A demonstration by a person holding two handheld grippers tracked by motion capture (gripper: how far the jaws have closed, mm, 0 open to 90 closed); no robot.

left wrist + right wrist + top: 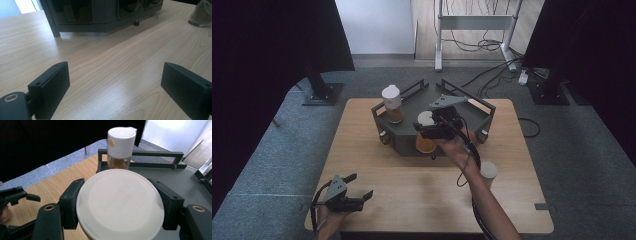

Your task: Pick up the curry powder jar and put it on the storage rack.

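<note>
My right gripper (pixel 426 126) is shut on a seasoning bottle (pixel 425 142) with a white lid and amber contents, held just above the front edge of the dark rack (pixel 404 142). In the right gripper view the round white lid (pixel 120 202) sits clamped between both black jaws. A second white-capped bottle (pixel 392 104) (pixel 121 145) stands upright on the rack's far left corner. A third bottle (pixel 488 172) (pixel 202 13) stands on the table right of my right forearm. My left gripper (pixel 363 185) (pixel 115 82) rests near the table's front left edge, open, with bare wood between its jaws.
The rack (pixel 100 15) has low rails (pixel 140 153) along its back sides and sits at the table's far middle. A metal stand (pixel 474 22) and cables lie on the floor behind. Dark curtains hang at both sides.
</note>
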